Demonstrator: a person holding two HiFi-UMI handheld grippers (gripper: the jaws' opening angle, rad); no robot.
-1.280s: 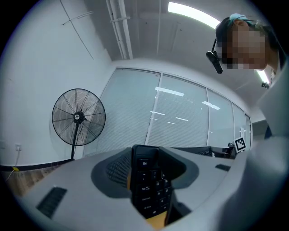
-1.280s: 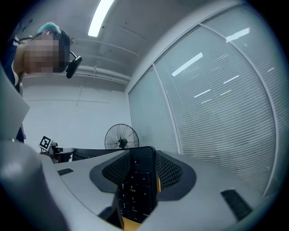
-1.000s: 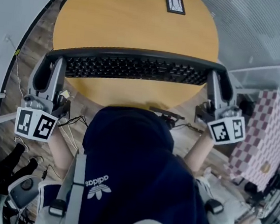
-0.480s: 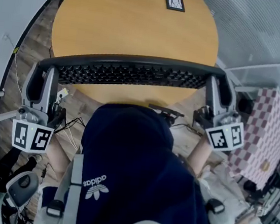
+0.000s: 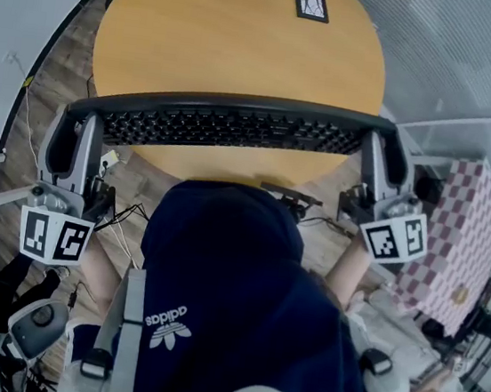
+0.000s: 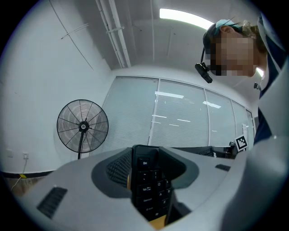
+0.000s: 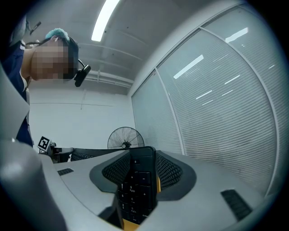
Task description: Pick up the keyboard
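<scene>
Round and wood-topped, the counter (image 5: 238, 46) stands on a plank floor (image 5: 57, 94), with a small dark-framed card (image 5: 310, 4) lying near its far edge. I hold the keyboard (image 5: 237, 127) by its two ends. It stretches crosswise over the counter's near edge, keys facing up at me, and both ends reach out past the wood. My left tongs (image 5: 76, 123) are clamped on the left end; in the left gripper view the black keys sit squeezed between the two grey jaws, whose ribbed pads press in from either side. My right tongs (image 5: 385, 155) grip the right end the same way, with the number keys wedged between the jaws in the right gripper view. Whether the keyboard touches the counter I cannot tell. Beyond the left tongs a standing fan (image 6: 82, 127) is set before a wall of pale blinds (image 6: 180, 122), and the same fan shows small past the right tongs.
</scene>
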